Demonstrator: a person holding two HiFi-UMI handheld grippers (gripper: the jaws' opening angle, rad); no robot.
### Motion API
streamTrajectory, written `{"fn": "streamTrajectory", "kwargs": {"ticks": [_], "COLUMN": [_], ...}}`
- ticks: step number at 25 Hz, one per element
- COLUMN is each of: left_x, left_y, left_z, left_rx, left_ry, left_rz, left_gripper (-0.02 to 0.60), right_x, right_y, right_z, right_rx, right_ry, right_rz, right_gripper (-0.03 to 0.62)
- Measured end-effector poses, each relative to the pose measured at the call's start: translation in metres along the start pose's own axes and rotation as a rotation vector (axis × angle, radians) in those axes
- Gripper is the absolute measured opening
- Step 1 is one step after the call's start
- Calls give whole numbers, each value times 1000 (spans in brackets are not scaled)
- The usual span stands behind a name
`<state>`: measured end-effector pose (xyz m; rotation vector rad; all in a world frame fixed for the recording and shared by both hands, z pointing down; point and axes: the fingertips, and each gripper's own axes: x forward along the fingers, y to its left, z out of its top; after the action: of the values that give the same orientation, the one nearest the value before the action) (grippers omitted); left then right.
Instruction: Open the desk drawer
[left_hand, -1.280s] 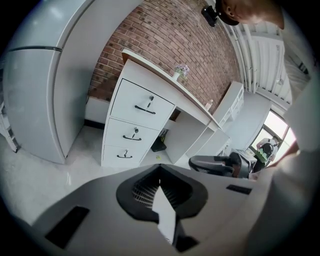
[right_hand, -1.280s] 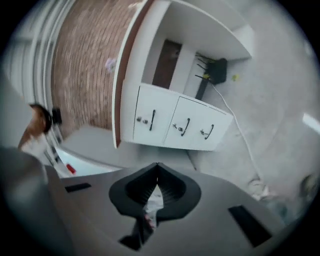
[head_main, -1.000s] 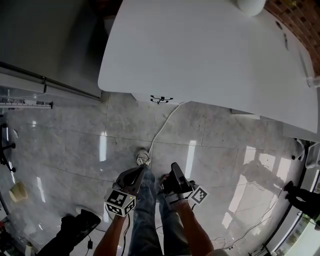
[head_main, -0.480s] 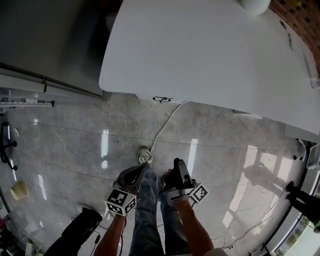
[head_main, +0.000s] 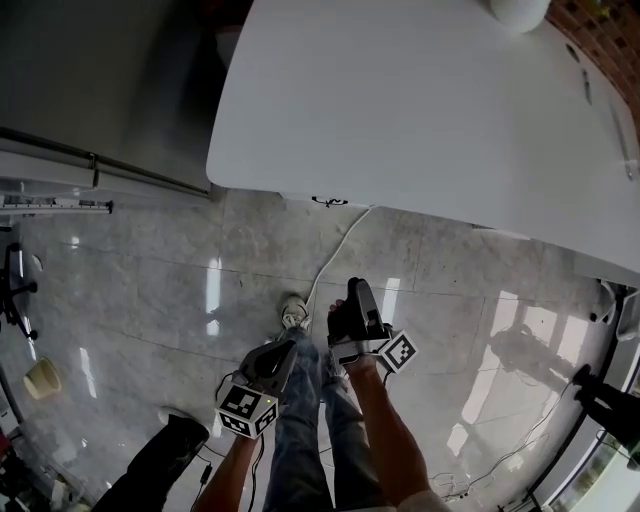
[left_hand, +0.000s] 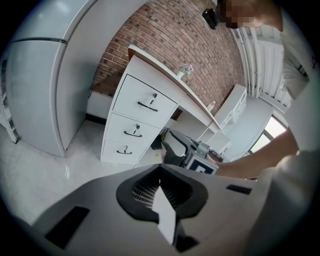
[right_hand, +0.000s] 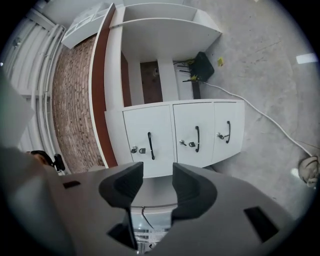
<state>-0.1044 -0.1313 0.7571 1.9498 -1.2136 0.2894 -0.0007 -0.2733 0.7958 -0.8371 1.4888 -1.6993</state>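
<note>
The right claw (right_hand: 156, 175) stood wide open and empty, facing the desk (head_main: 420, 110) drawers (right_hand: 192, 125) at 12 o'clock, while the left claw (left_hand: 161, 194), at its 7 o'clock, was closed on nothing.

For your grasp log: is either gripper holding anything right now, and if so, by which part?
Nothing is held. The right gripper is open and empty, short of the drawers; the left gripper is shut with nothing in it.

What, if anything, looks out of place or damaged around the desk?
Nothing looks damaged or spilled. The three drawers sit shut and flush. Only a white cable trails loose across the floor from under the desk toward the person's shoe.
</note>
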Motion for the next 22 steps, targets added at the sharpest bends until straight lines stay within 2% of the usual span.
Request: {"fn": "streamTrajectory", "kwargs": {"ticks": [6, 10, 14, 19, 20, 22], "left_x": [-5, -10, -13, -16, -17, -18], "left_y": [9, 17, 23, 28, 29, 30], "left_z": [1, -1, -6, -12, -13, -14], "left_rx": [-18, -35, -50, -65, -67, -68], "left_ry": [-9, -14, -13, -9, -8, -9], "left_rz": [10, 21, 30, 37, 39, 43], "left_gripper": [12, 12, 12, 12, 12, 12], "right_x": [73, 116, 147, 168, 169, 170], "right_y": [8, 17, 28, 36, 37, 38], "right_z": [26, 37, 45, 56, 58, 60], "right_rx": [-34, -65, -115, -132, -134, -147], "right_ry": [-10, 27, 47, 21, 10, -11], "right_rz": [61, 86, 100, 119, 119, 117], "right_gripper": [195, 195, 195, 193, 187, 119]}}
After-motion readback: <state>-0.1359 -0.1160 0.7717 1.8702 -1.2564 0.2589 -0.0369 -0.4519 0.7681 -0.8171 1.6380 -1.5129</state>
